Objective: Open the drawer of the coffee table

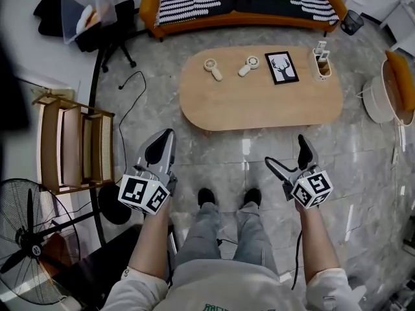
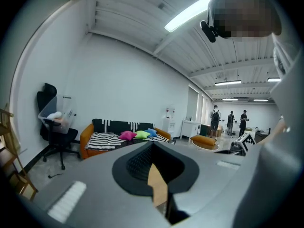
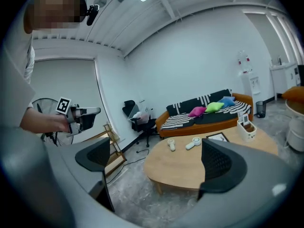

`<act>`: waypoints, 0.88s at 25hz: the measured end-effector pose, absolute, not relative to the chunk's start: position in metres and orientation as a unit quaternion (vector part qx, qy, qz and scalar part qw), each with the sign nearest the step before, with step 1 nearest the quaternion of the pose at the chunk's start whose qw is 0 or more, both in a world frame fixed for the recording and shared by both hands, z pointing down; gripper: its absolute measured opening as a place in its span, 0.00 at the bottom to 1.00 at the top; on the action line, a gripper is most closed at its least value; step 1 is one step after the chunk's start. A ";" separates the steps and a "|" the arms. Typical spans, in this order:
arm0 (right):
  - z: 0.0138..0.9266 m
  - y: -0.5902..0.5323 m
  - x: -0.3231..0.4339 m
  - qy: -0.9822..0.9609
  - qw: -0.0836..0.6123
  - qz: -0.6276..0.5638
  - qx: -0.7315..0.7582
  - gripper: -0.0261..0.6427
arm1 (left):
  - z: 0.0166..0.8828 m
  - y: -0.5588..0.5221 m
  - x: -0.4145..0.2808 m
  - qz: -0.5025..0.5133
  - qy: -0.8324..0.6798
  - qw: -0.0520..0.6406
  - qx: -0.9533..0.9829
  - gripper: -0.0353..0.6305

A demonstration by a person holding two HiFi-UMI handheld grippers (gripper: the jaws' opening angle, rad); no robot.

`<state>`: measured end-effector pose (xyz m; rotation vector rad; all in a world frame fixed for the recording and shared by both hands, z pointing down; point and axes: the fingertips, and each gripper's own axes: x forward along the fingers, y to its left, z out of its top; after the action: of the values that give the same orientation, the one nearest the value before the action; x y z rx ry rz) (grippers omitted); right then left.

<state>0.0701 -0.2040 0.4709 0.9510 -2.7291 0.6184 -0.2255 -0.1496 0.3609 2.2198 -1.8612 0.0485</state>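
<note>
The oval wooden coffee table [image 1: 259,99] stands on the stone floor ahead of my feet. No drawer shows on it in any view. My left gripper [image 1: 165,140] is held at the left, short of the table's near edge, its jaws shut with nothing between them. In the left gripper view, the left gripper [image 2: 153,171] shows only a sliver of wood colour past its pads. My right gripper [image 1: 289,158] hangs at the right, open and empty. Seen from the right gripper [image 3: 156,167], the table [image 3: 194,167] lies between the spread jaws, well ahead.
On the table lie two small hand fans [image 1: 213,67], a framed deer picture [image 1: 283,67] and a white organizer [image 1: 321,62]. An orange sofa [image 1: 243,5] stands behind. A wooden rack [image 1: 71,149] and a standing fan [image 1: 29,245] are at my left.
</note>
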 end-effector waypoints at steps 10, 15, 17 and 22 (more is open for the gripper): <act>0.679 -0.210 0.016 -0.904 0.099 0.307 0.281 0.92 | 0.500 -0.170 -0.239 0.005 -0.644 0.128 0.754 0.05; 0.776 -0.219 -0.009 -0.893 0.065 0.356 0.268 0.92 | 0.565 -0.185 -0.242 -0.012 -0.642 0.114 0.758 0.05; 0.817 -0.224 -0.016 -0.886 0.058 0.375 0.265 0.92 | 0.588 -0.190 -0.244 -0.017 -0.640 0.106 0.761 0.05; 0.905 -0.243 -0.032 -0.871 0.044 0.410 0.268 0.92 | 0.634 -0.206 -0.254 -0.032 -0.637 0.083 0.765 0.05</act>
<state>-0.0316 -0.2427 0.9053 0.8192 -2.6619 1.2517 -0.2536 -0.2059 0.6335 2.2859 -1.9034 -0.0958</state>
